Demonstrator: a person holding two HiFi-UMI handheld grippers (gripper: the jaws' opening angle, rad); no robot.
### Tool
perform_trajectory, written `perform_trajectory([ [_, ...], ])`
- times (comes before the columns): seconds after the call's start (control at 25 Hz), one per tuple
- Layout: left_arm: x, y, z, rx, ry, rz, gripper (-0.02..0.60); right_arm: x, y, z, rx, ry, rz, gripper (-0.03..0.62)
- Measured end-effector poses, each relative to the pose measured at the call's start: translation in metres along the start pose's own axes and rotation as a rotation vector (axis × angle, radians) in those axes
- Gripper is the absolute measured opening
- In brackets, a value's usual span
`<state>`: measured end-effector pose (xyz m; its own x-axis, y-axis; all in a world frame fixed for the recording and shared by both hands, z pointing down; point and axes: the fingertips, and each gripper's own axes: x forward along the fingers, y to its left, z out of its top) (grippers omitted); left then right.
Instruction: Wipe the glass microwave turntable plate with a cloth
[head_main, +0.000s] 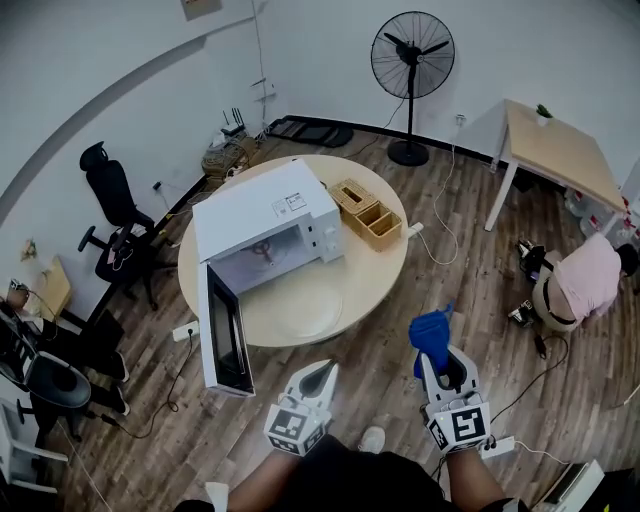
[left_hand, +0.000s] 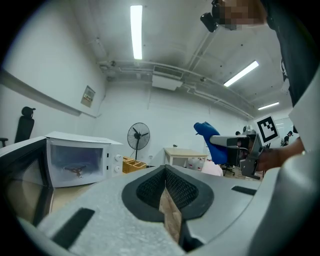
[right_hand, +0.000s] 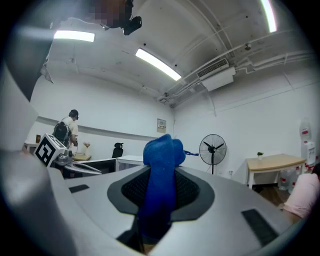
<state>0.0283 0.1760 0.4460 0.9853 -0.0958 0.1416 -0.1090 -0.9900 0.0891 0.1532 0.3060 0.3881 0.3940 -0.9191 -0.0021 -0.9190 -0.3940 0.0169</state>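
The glass turntable plate (head_main: 302, 312) lies flat on the round table (head_main: 385, 265), in front of the white microwave (head_main: 268, 225), whose door (head_main: 226, 340) hangs open. Both grippers are held off the table's near edge, above the floor. My right gripper (head_main: 437, 360) is shut on a blue cloth (head_main: 431, 333), which sticks up past the jaws as the blue cloth (right_hand: 162, 150). My left gripper (head_main: 322, 370) is shut with nothing in it; its jaws meet at the left gripper's (left_hand: 166, 175) seam. The left gripper view shows the microwave (left_hand: 77, 162) with a bare roller ring inside.
A wooden organizer box (head_main: 368, 213) stands on the table right of the microwave. A standing fan (head_main: 411, 60), a desk (head_main: 555, 150), an office chair (head_main: 115, 215) and floor cables surround the table. A person in pink (head_main: 585, 285) crouches at the right.
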Motion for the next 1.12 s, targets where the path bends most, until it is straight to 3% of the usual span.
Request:
perform_trajectory([
  [0.56,0.027,0.102,0.007,-0.047,-0.013,0.152,0.006,0.133,0.023,0.008,-0.022,-0.007,0.163,0.104],
  [1.12,0.039,0.204,0.025,-0.064,-0.06,0.219,0.006,0.259,0.08,0.016,-0.057,-0.014,0.288,0.105],
])
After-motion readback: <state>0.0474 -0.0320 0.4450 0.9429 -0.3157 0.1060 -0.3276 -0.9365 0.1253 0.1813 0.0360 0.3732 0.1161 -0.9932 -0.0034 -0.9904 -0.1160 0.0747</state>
